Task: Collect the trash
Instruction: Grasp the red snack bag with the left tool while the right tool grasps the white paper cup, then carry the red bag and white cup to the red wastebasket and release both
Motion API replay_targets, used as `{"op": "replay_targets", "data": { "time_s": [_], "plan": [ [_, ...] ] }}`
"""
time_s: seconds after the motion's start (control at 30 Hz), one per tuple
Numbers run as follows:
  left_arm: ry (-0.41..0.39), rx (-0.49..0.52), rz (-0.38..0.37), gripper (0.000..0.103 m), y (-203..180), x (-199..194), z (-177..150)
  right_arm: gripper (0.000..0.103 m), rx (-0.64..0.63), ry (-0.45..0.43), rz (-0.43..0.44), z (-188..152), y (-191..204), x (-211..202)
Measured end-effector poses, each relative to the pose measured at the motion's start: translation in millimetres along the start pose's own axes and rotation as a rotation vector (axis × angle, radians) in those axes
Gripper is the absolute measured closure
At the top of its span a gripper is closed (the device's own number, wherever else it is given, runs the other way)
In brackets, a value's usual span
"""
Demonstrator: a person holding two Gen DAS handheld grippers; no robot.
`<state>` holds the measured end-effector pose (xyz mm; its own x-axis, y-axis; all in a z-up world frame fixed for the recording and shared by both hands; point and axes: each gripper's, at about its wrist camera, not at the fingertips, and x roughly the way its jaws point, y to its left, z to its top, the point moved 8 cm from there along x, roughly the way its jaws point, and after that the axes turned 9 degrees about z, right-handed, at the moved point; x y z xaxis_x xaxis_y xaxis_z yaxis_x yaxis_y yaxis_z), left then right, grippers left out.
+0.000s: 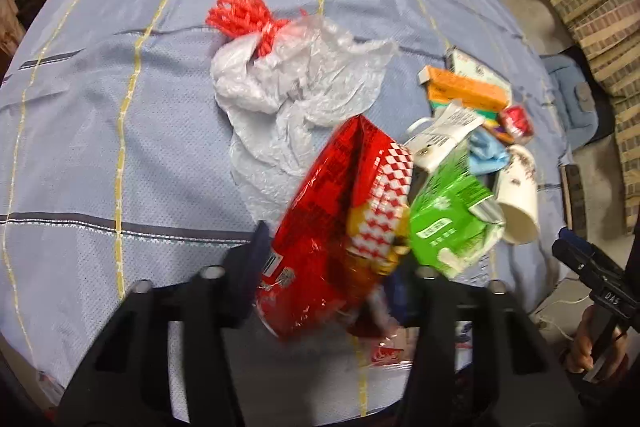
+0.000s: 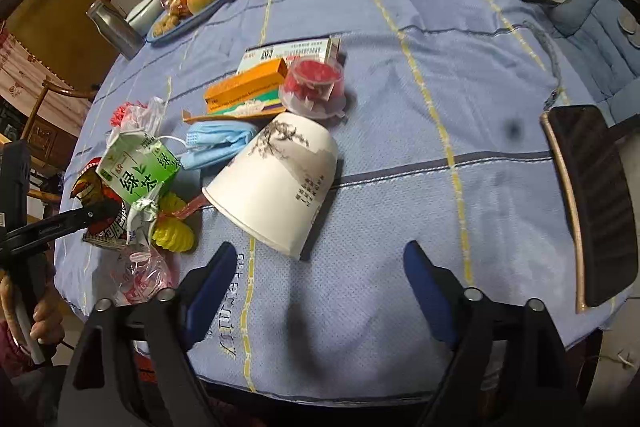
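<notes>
Left wrist view: your left gripper pinches a shiny red snack bag between its two blue pads, and the bag looks lifted a little over the blue tablecloth. A green tea carton sits just beside the bag. A crumpled clear plastic bag lies farther back. In the right wrist view, your right gripper is spread wide with nothing in it, pointing down near a tipped white paper cup. A blue face mask touches the cup

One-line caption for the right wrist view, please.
Open right gripper poised over a tipped white paper cup amid trash on a blue checked tablecloth.
</notes>
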<state>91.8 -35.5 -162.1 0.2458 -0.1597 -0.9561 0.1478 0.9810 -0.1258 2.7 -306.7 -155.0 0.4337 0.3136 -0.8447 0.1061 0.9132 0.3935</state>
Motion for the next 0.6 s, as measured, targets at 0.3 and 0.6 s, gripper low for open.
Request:
{"op": "replay_targets", "data": {
  "time_s": [0.3,0.6],
  "plan": [
    [-0.178,-0.120,-0.014,0.063,32,-81,8,0.011,-0.033,0.020,0.101,13,26,17],
    [-0.222,-0.267,0.064,0.063,66,-120,-23,0.009,0.036,0.087,0.152,32,33,58]
  ]
}}
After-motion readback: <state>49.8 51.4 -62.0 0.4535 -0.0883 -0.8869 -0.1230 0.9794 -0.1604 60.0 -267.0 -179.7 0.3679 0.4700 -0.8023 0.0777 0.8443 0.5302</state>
